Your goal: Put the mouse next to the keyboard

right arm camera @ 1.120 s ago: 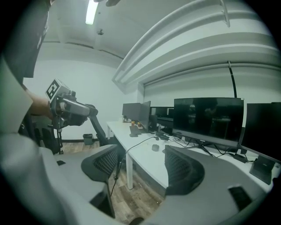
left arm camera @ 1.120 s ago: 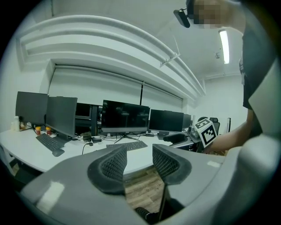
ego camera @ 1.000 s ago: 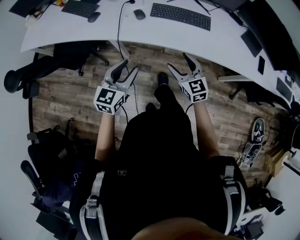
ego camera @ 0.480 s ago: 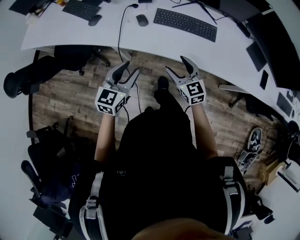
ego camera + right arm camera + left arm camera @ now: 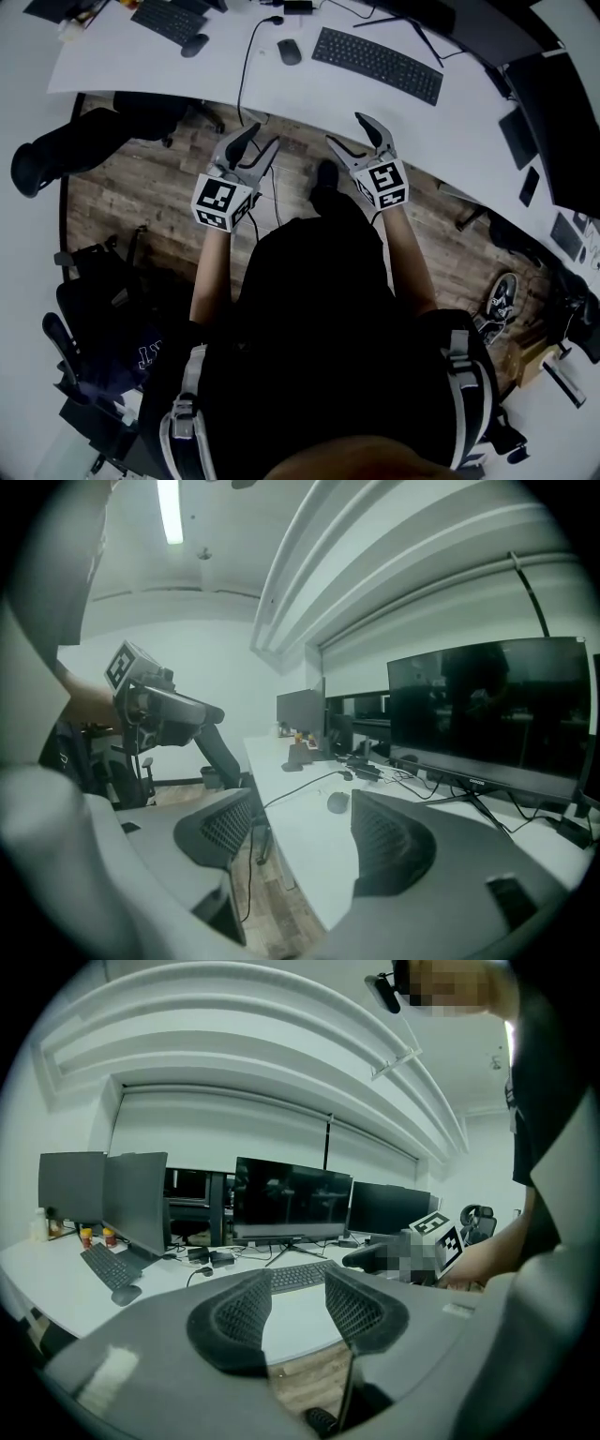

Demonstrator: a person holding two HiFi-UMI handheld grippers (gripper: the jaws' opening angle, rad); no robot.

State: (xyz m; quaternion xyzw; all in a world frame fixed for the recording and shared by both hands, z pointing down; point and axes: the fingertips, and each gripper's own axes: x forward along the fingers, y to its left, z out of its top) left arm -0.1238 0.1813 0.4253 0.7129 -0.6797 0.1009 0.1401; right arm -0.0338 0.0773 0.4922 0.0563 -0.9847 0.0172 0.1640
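A dark mouse lies on the white desk, a hand's width left of a black keyboard. My left gripper and right gripper hang side by side over the wooden floor, just short of the desk's front edge, both open and empty. In the right gripper view the mouse shows between the open jaws of the right gripper, far off. In the left gripper view the keyboard lies beyond the left gripper.
A second keyboard and second mouse sit at the desk's far left. A black cable runs across the desk and down to the floor. Monitors line the back. Office chairs stand at the left.
Both grippers have drifted toward the desk, which now sits lower and nearer in the head view. Their jaws have stayed as they were.
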